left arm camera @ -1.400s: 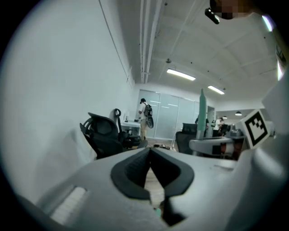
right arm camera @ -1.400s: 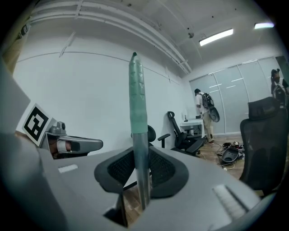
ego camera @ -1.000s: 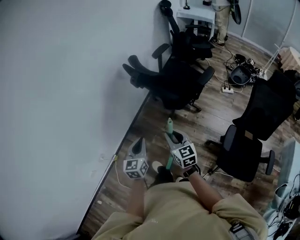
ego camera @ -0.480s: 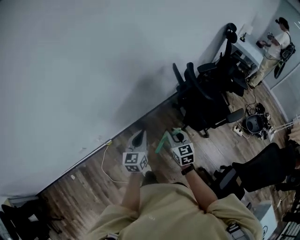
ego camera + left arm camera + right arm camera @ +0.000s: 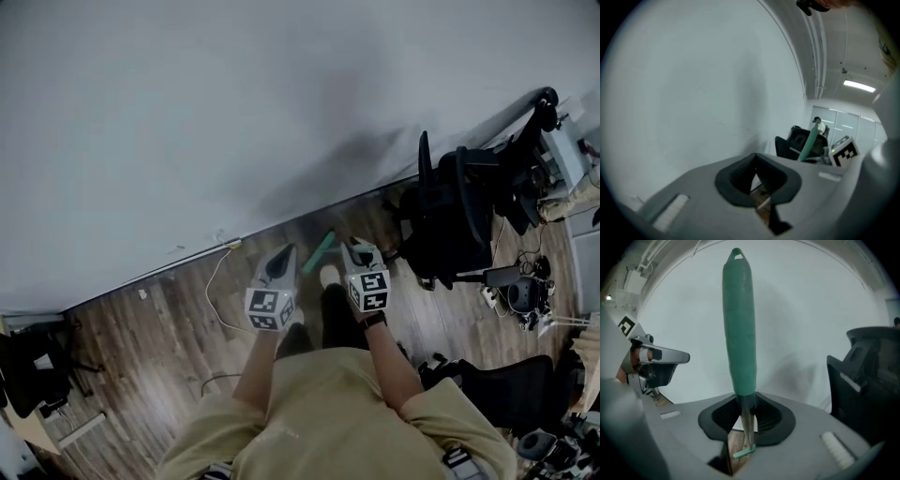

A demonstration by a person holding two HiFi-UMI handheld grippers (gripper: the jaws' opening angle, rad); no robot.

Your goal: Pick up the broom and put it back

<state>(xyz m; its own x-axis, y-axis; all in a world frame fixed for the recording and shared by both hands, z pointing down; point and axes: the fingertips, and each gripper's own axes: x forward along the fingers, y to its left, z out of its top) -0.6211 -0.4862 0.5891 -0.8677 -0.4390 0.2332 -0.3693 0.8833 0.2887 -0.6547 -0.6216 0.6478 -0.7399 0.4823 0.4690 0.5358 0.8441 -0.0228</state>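
The broom's green handle grip [image 5: 320, 251] slants up and left from my right gripper [image 5: 356, 253], close to the foot of the white wall. In the right gripper view the green grip [image 5: 738, 324] stands upright, and its thin metal shaft [image 5: 746, 420] is pinched between the black pads of my right gripper [image 5: 746, 423]. The broom head is hidden. My left gripper [image 5: 281, 262] hangs beside it on the left, its jaws together with nothing between them [image 5: 756, 177]. The left gripper view catches the green grip [image 5: 807, 143] at the right.
A white wall [image 5: 234, 112] fills the upper part of the head view. Black office chairs [image 5: 459, 216] stand to the right, with more [image 5: 506, 398] at the lower right and another [image 5: 28, 375] at the far left. A pale cable [image 5: 217, 295] lies on the wooden floor.
The view has swung toward the wall, so the chairs now sit at the right. Both grippers have moved along with it. The green grip has tipped from upright to slanting left.
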